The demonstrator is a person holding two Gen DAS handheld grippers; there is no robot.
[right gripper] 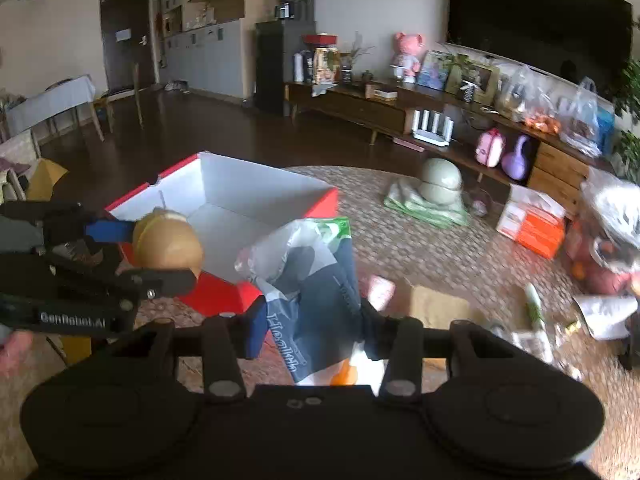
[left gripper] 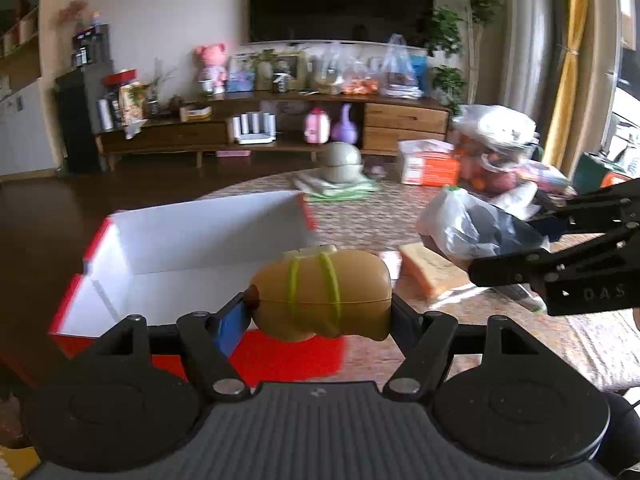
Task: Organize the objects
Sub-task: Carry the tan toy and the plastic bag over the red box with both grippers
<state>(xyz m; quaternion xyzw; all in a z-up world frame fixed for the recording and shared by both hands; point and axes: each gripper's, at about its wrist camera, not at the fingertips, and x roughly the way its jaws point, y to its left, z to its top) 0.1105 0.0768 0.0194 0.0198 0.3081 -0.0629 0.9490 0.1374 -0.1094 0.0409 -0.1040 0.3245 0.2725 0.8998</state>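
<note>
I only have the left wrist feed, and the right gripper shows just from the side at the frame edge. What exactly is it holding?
Observer: The right gripper is shut on a crumpled plastic bag, white and dark blue with a green patch.
Operator: Is anything in the bag?
Observer: Something orange shows at its lower end; I can't tell what.
Operator: Where is the bag relative to the box?
Observer: It hangs at the near right corner of the red box, overlapping its rim.
</note>
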